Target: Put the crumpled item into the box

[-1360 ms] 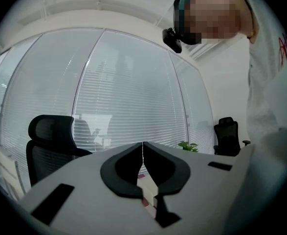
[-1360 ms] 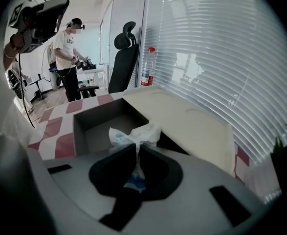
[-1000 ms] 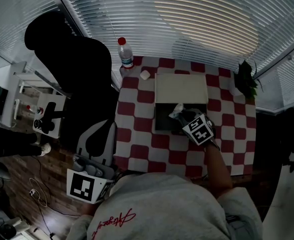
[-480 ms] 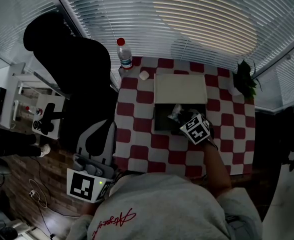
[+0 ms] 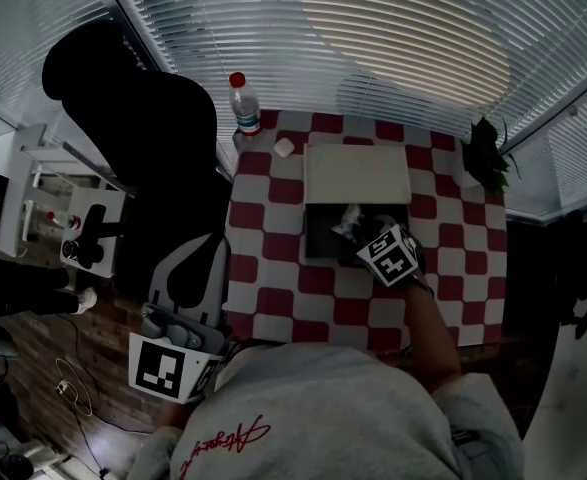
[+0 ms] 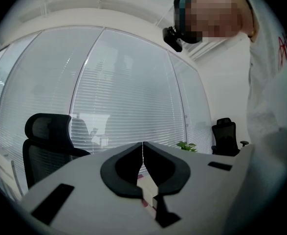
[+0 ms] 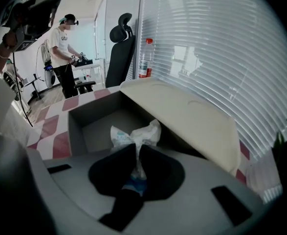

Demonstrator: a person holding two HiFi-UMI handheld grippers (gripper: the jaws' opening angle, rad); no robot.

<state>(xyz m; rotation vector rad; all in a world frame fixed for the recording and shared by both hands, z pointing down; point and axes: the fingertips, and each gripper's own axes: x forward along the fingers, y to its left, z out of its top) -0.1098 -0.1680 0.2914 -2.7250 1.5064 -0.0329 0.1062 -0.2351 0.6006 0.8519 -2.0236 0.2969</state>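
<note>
Red-and-white checked tablecloth [image 5: 273,300], dark grey box [image 7: 103,124] with cream lid [image 5: 357,173], white crumpled item [image 7: 136,133].

Wrapper [image 7: 136,133] looks crinkly plastic, box [image 7: 77,125] matt cardboard

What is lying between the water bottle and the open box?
A small white object lies on the checkered cloth between the bottle and the box; the head view shows it.

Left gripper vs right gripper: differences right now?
Left gripper is shut on nothing; right gripper is shut on the crumpled item. Left gripper sits off the table's left edge; right gripper hangs over the open box. Shared: both have their jaws together.
</note>
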